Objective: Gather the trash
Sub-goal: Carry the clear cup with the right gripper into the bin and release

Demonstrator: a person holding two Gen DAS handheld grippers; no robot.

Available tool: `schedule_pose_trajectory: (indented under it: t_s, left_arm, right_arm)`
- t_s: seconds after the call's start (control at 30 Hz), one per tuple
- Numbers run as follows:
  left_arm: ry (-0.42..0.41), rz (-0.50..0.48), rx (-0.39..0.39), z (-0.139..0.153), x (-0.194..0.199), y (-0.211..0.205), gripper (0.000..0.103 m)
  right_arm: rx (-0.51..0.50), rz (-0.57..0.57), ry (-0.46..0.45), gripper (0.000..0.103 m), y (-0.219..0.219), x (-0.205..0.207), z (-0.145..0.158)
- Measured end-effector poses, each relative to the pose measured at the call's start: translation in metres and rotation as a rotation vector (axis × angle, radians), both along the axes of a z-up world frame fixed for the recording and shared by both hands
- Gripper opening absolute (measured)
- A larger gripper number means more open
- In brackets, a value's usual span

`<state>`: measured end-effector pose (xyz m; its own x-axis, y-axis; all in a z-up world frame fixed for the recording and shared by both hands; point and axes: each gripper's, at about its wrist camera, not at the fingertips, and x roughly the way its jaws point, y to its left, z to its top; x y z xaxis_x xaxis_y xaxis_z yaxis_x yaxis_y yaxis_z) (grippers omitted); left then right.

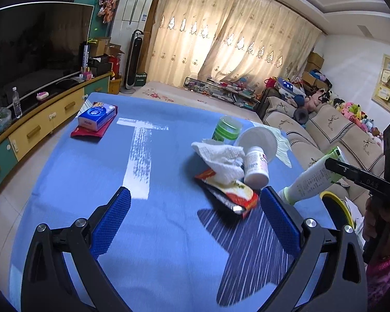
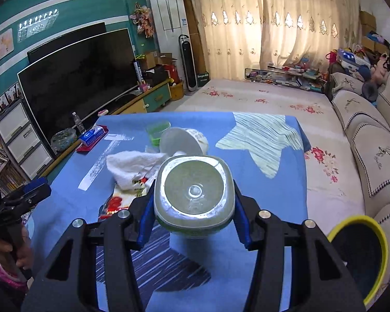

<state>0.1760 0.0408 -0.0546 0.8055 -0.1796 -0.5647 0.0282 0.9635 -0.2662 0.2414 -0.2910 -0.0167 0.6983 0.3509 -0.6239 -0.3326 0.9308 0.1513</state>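
My right gripper (image 2: 193, 208) is shut on a white-green tube bottle (image 2: 194, 189), held above the blue table; the bottle also shows in the left wrist view (image 1: 312, 179). My left gripper (image 1: 195, 208) is open and empty, low over the blue tablecloth (image 1: 156, 234). Just ahead of it lies a pile: a red snack wrapper (image 1: 231, 195), a crumpled white tissue (image 1: 223, 162), a small white pill bottle (image 1: 256, 167), a tipped white paper cup (image 1: 260, 140) and a green cup (image 1: 226, 128).
A yellow-rimmed bin (image 2: 361, 257) stands off the table's right side. A blue tissue pack on a red packet (image 1: 96, 119) lies at the far left of the table. A sofa (image 2: 371, 156) runs along the right; a TV cabinet (image 1: 39, 127) stands at the left.
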Motion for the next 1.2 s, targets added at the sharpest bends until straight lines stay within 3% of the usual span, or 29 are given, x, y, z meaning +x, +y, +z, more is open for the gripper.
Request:
schedule_pose_trajectory:
  t_s: [0.33,0.57,0.73,0.87,1.07,1.2]
  left_arm:
    - [-0.027,0.018,-0.004,0.002,-0.036,-0.006,0.098]
    - [-0.006,-0.042,0.023,-0.001,-0.035,-0.039,0.098]
    - [-0.001,-0.073,0.06,-0.001,-0.027,-0.068,0.098]
    - [0.022,-0.087,0.063,-0.006,-0.019,-0.085,0.098]
    - [0.088,-0.077,0.081,-0.018,0.001,-0.099,0.098]
    - [0.097,-0.062,0.107,-0.021,0.012,-0.105,0.098]
  right_arm:
    - [0.028,-0.071,-0.056,0.049,-0.033,-0.04,0.02]
    - [0.001,-0.305,-0.099,0.049,-0.11,-0.063,0.025]
    - [-0.058,-0.495,-0.063,0.049,-0.17,-0.063,0.006]
    - [-0.038,-0.563,0.011,0.049,-0.208,-0.053,-0.02]
    - [-0.009,-0.597,0.122,0.05,-0.239,-0.041,-0.064]
    - [0.011,-0.609,0.113,0.061,-0.249,-0.045,-0.071]
